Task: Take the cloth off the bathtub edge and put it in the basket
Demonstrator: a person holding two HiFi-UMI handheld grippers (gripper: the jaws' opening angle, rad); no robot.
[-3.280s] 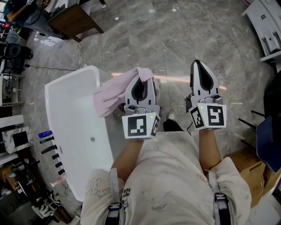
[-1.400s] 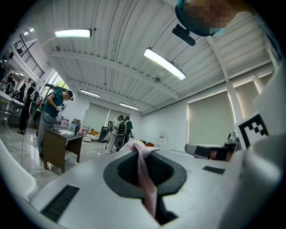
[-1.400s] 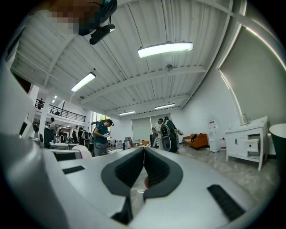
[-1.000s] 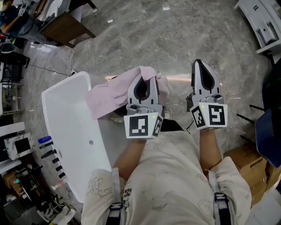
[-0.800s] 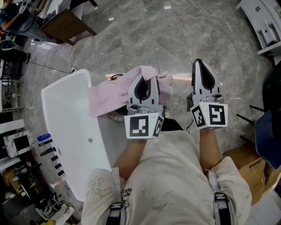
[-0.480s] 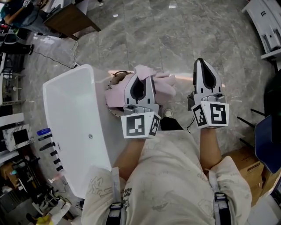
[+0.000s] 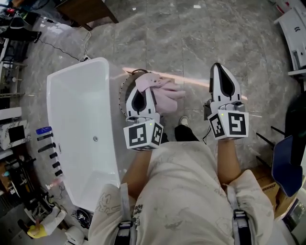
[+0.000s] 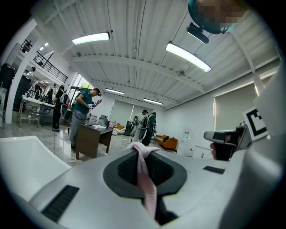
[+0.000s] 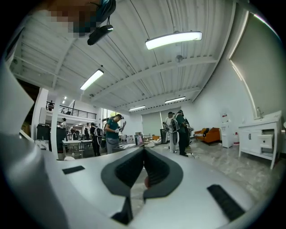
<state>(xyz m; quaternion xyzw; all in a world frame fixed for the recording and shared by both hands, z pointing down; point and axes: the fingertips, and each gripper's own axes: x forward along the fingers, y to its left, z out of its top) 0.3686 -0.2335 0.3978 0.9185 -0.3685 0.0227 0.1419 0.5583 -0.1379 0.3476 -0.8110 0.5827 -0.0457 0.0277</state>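
Observation:
The pink cloth (image 7: pixel 160 91) hangs bunched from my left gripper (image 7: pixel 139 87), which is shut on it. It hangs over a round dark-rimmed basket (image 7: pixel 125 82) that stands on the floor right beside the white bathtub (image 7: pixel 76 119). Most of the basket is hidden under the gripper and the cloth. In the left gripper view a strip of the cloth (image 8: pixel 145 174) is pinched between the shut jaws of the left gripper (image 8: pixel 142 151). My right gripper (image 7: pixel 216 68) is held out to the right over bare floor, shut and empty, as the right gripper view also shows with the right gripper (image 9: pixel 144 154).
Dark bottles (image 7: pixel 50 155) line the bathtub's left rim. A brown desk (image 7: pixel 91 9) stands at the top. A shoe (image 7: pixel 184 122) is on the grey marble floor between the grippers. A cardboard box (image 7: pixel 260 174) and a blue chair (image 7: pixel 286 162) are at the right. People stand far off.
My left gripper has carried the cloth off the bathtub edge, rightward and lower, to above the basket. The cloth now hangs bunched instead of spread. The right gripper keeps its pose.

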